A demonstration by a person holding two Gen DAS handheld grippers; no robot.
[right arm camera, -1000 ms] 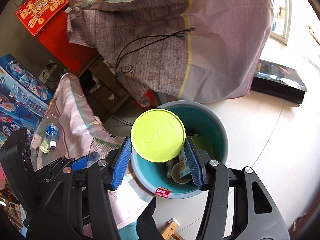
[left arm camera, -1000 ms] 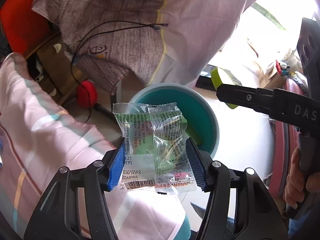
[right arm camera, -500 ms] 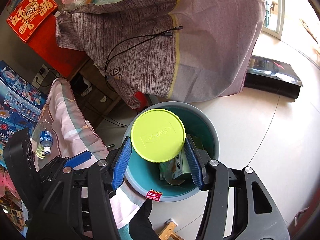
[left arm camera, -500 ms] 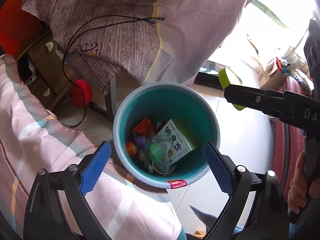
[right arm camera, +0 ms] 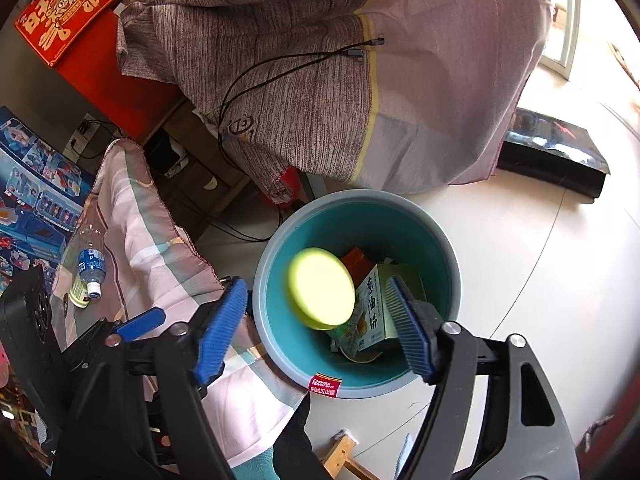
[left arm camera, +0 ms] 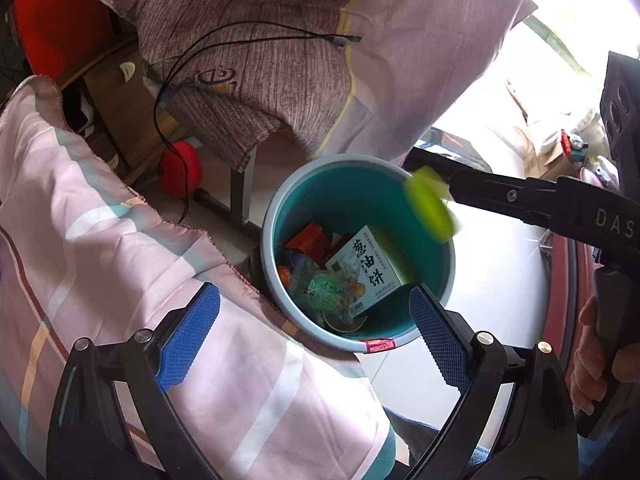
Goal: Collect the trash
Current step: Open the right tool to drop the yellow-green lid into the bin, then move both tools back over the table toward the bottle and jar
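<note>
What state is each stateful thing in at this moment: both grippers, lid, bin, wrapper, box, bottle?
left gripper: open, nothing between its pads.
right gripper: jaws opening, pads off the lid.
yellow-green lid: loose, blurred, over the bin mouth.
teal bin: upright, uncovered, partly filled.
clear snack wrapper: lying in the bin.
green box: tilted inside the bin.
plastic bottle: capped, lying on the pink cloth.

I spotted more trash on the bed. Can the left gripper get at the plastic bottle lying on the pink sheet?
Probably yes: the left gripper is open and empty, and the plastic bottle lies uncovered on the pink sheet.
</note>
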